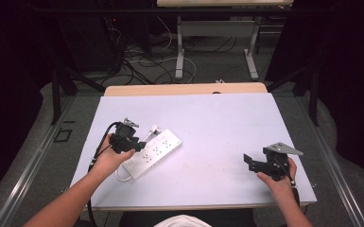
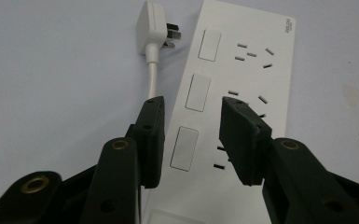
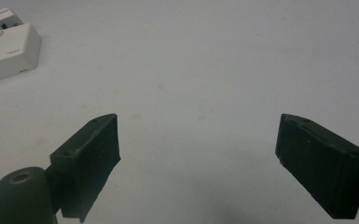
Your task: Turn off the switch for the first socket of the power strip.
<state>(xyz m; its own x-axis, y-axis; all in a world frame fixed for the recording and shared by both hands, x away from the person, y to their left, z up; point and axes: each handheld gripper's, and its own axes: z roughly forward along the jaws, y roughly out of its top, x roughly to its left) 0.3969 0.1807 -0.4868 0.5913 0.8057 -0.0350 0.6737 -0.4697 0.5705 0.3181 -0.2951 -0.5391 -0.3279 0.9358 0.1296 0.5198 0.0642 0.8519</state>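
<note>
While both hands work at the table, the parts read left to right as follows.

Left gripper (image 1: 131, 142): hovers over the strip's near end, jaws partly spread with a gap between them and nothing pinched; judged to be lining up for a grasp or press.

Cord (image 2: 153, 79): runs toward 12 o'clock beside the strip's left edge.

Plug (image 2: 155, 25): lies flat, prongs pointing at the strip, unplugged.

Power strip (image 1: 157, 147): white, lies left of table centre, long axis toward 2 o'clock, sockets facing up for access.

Table sheet (image 1: 217, 127): pale cover.

Right gripper (image 1: 254, 163): rests at 4 o'clock, well apart from the strip, jaws spread wide, empty, apparently waiting.
</note>
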